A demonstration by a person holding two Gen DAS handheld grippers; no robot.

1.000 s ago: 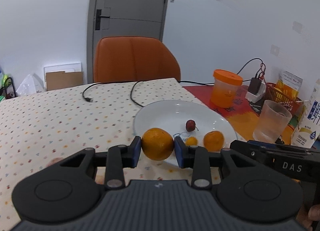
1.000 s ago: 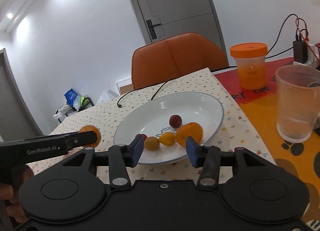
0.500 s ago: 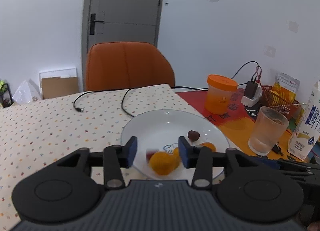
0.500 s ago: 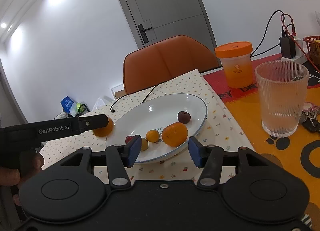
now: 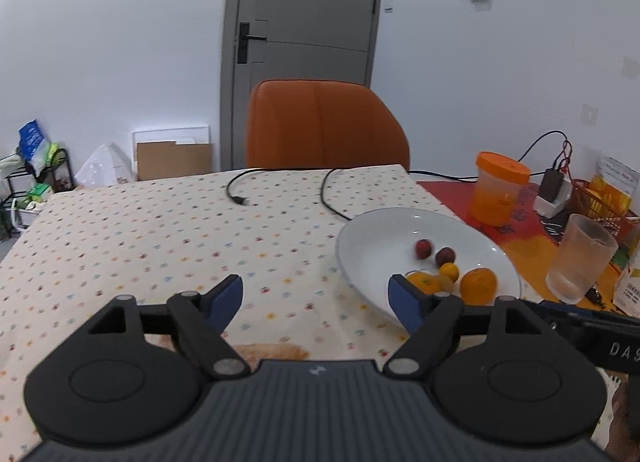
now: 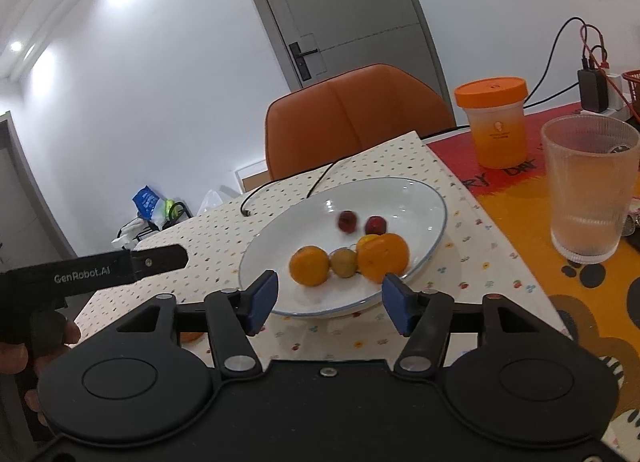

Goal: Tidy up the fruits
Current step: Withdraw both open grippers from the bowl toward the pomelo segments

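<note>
Blue-padded, the left gripper is spread wide with nothing in it, over the dotted tablecloth just left of the white plate. The right gripper also gapes empty at the plate's near rim. On the plate lie two oranges, a kumquat, another small orange fruit and two blurred red fruits. A ribbed glass stands to the right.

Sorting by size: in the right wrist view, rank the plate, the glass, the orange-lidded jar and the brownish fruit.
1. Plate
2. Glass, though it sits nearer the camera than the jar, so this is unsure
3. Jar
4. Brownish fruit, clearly smallest
</note>
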